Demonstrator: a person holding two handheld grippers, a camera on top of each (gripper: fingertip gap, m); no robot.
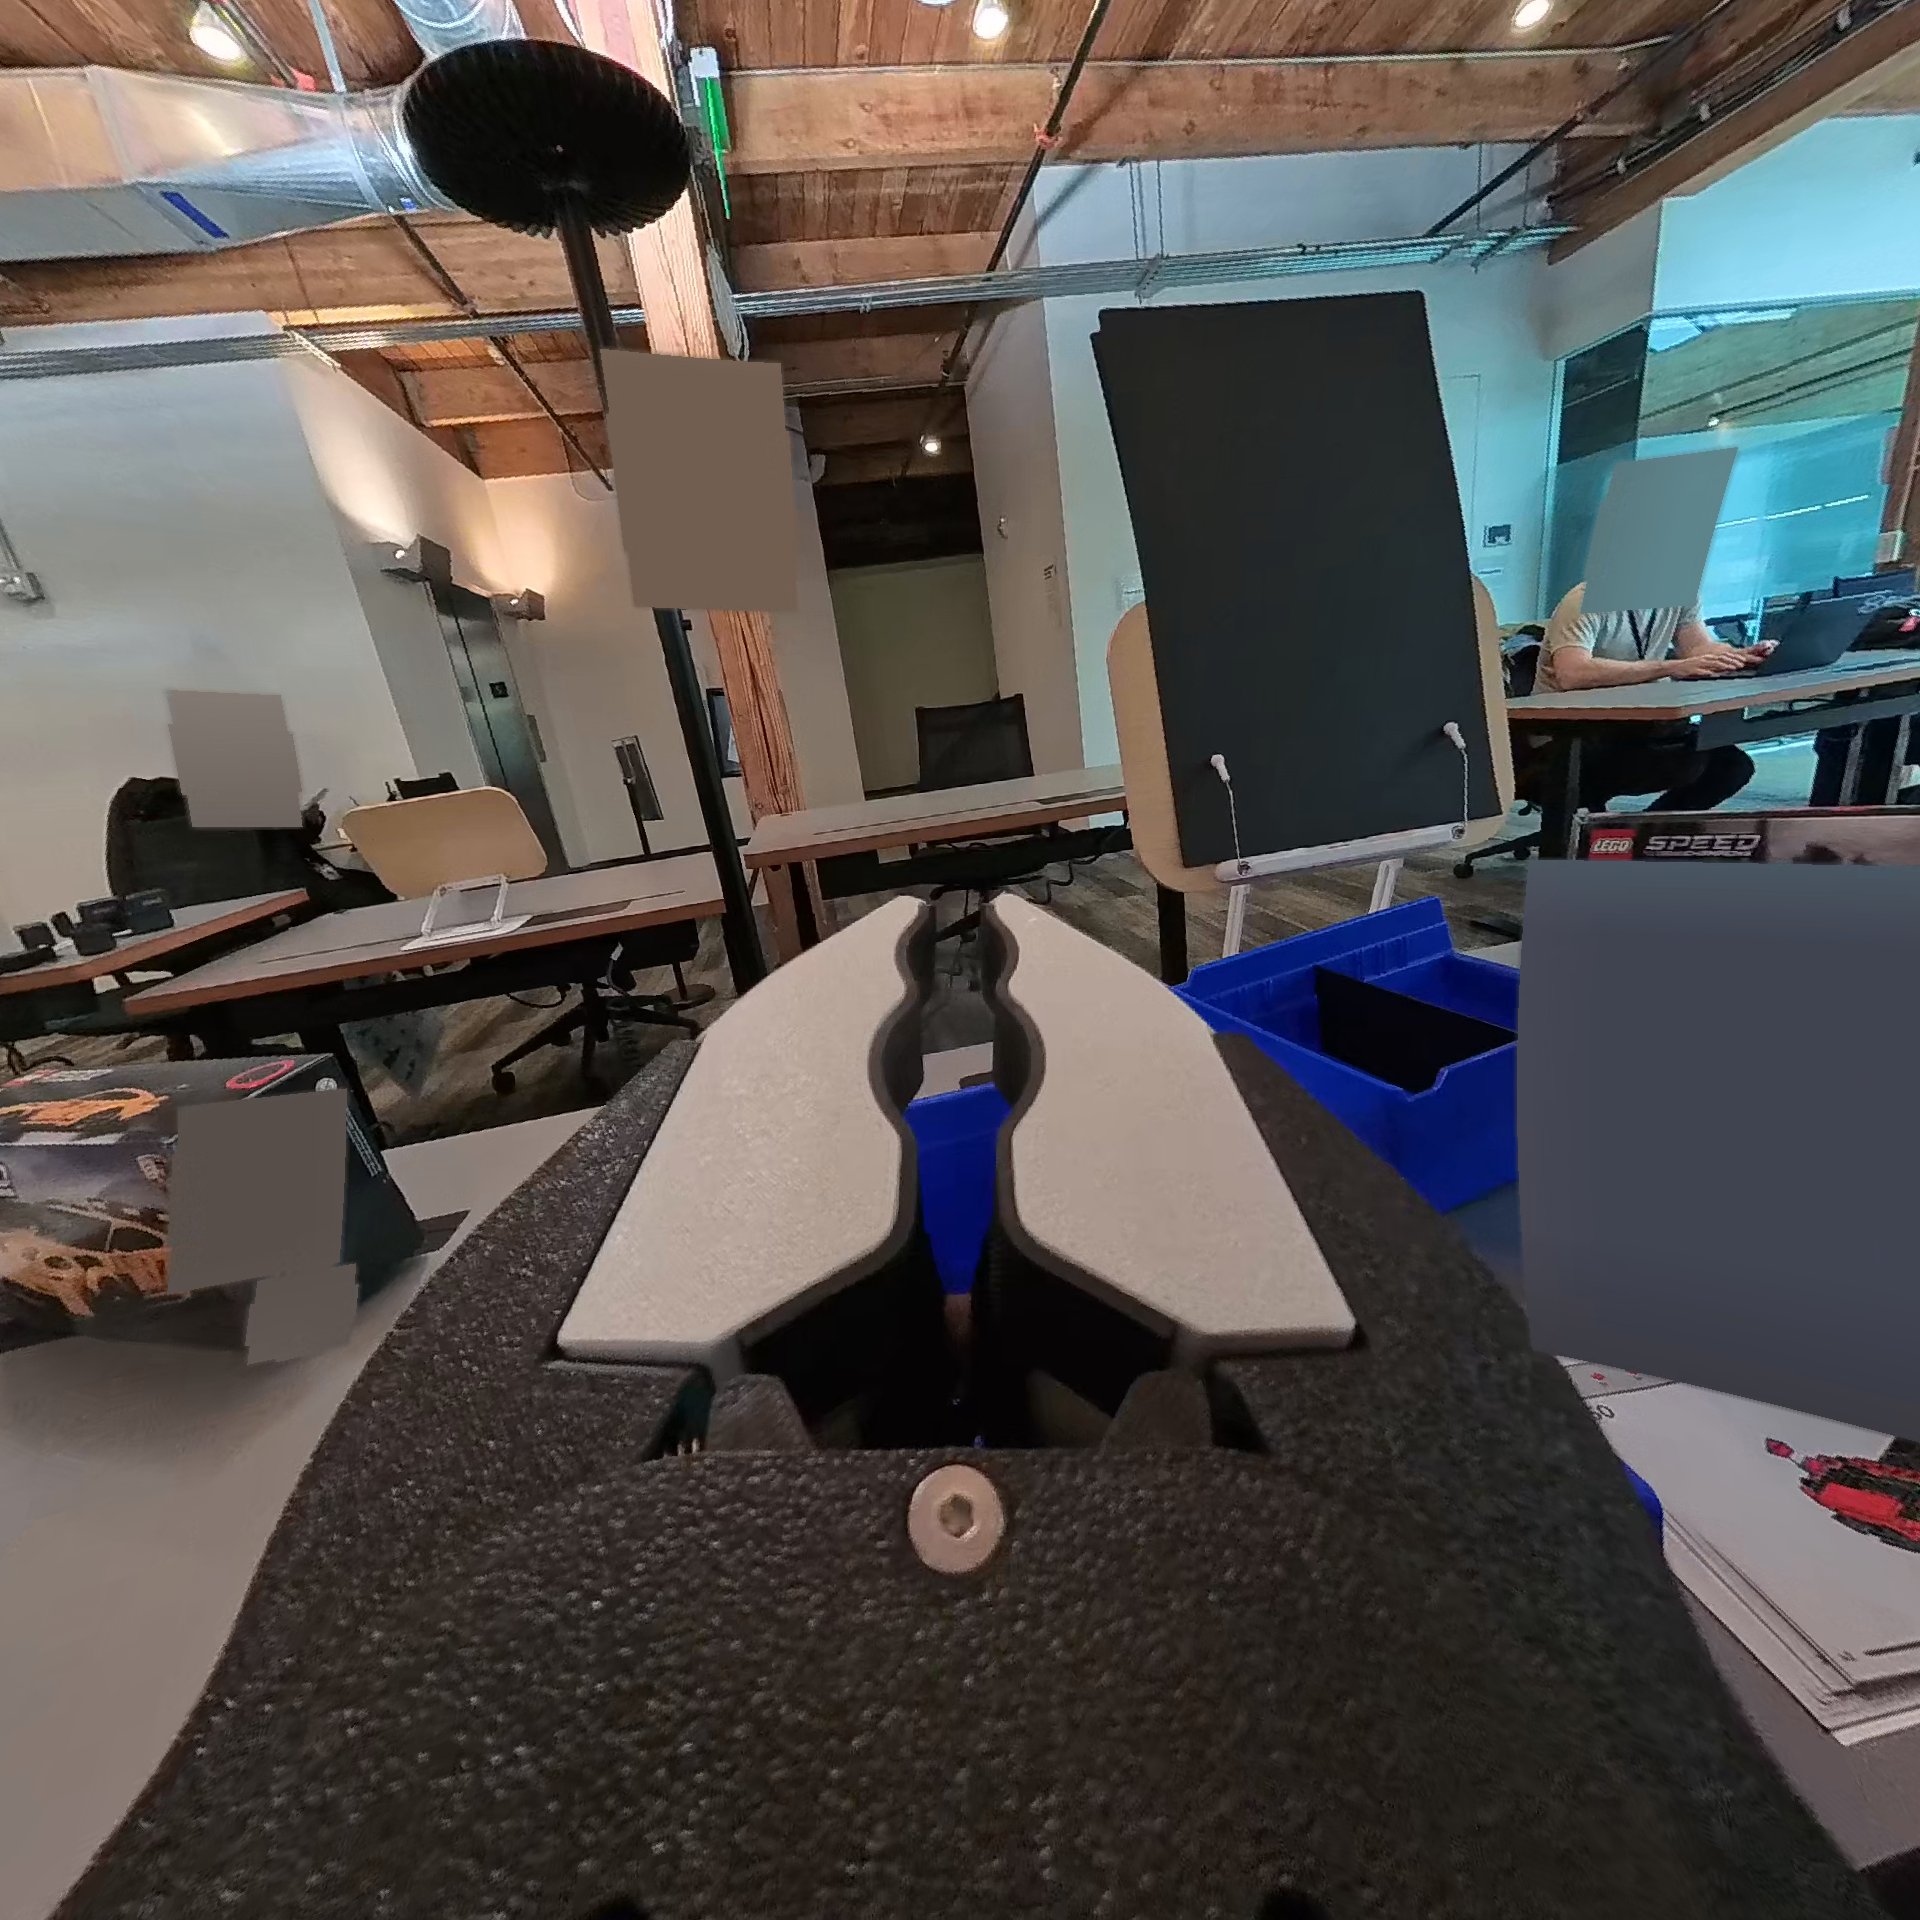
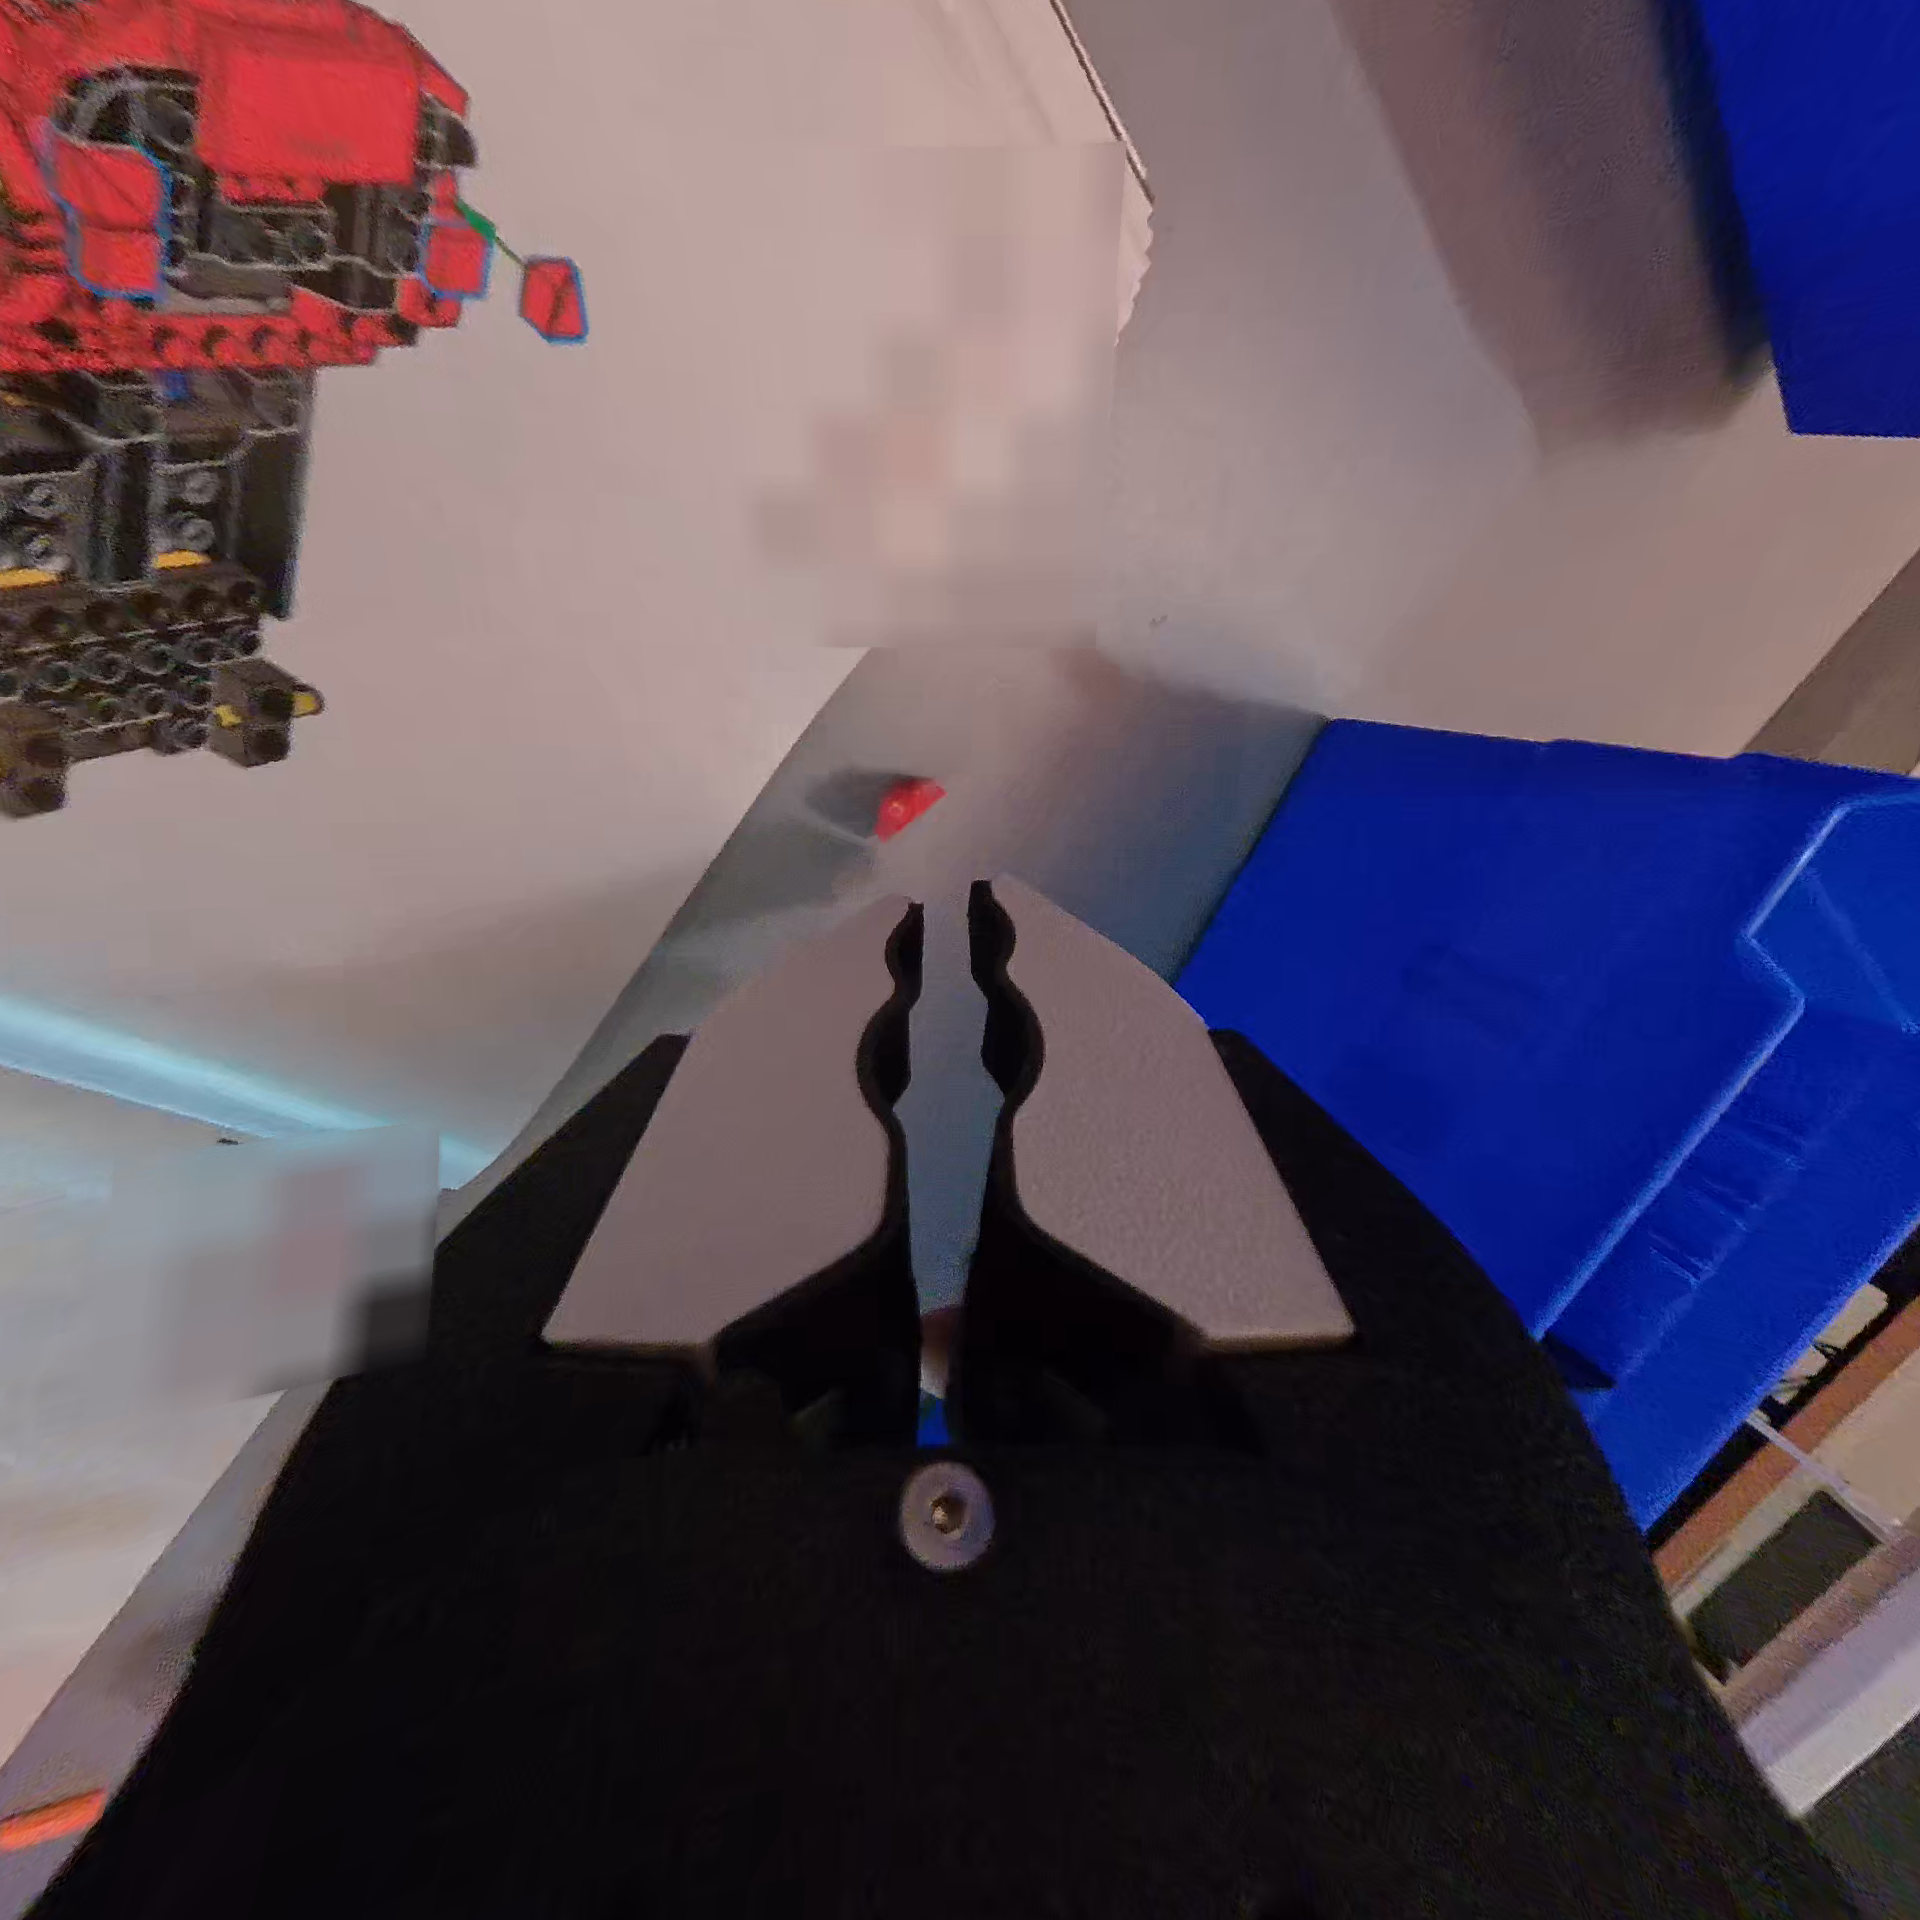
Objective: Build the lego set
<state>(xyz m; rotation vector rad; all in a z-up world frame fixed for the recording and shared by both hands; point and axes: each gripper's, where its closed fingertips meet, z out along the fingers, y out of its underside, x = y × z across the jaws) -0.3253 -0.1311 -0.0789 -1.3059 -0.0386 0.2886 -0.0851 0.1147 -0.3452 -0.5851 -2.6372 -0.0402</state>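
Left hand-held gripper up in air over grey surface, fingers a little apart, nothing between them. Right hand-held gripper low over open instruction booklet, fingers a little apart, empty. Small red lego piece lies just ahead of its tips, beside blue plastic bin.

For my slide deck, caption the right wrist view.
Empty right hand-held gripper nears a small red piece between instruction booklet and blue bin.
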